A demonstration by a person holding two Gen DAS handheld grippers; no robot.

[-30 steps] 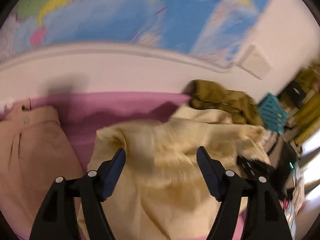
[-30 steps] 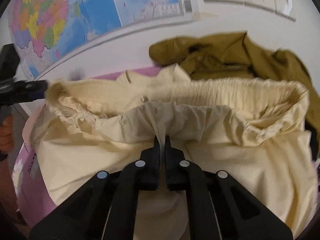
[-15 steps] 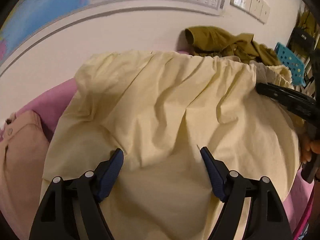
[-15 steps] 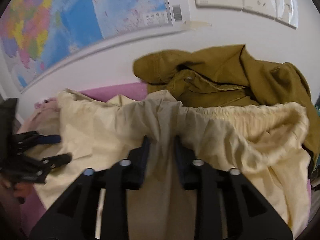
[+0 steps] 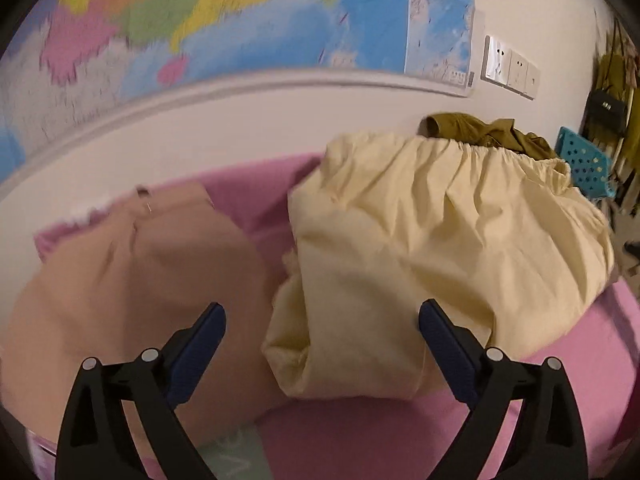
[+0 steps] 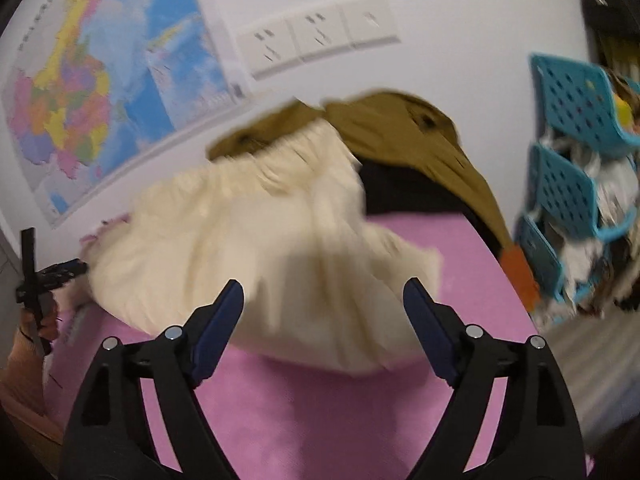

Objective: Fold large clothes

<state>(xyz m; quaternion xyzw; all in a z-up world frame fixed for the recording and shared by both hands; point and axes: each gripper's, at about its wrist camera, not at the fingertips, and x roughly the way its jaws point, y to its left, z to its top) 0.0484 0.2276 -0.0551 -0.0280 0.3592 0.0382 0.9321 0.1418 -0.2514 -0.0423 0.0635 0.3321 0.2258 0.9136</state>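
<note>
as both tools gape, rack (image 6: 568, 184) stuffed

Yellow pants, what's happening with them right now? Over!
Left gripper open, right gripper open. Yellow pants lying bunched on the pink sheet. Tan garment alongside, olive jacket behind.

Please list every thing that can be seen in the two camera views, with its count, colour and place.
Cream garment: 1, pale yellow, folded in a heap on the pink sheet.
Tan garment: 1, peach, left of the cream one.
Olive garment: 1, olive, behind the cream one, by the wall.
Pink sheet: 1, pink, under the clothes.
Maps: 2, many colours, on the wall.
Sockets: 3, white, on the wall.
Rack: 1, teal, far right.
Left gripper: 1, black and blue, open, empty.
Right gripper: 1, black and blue, open, empty.
</note>
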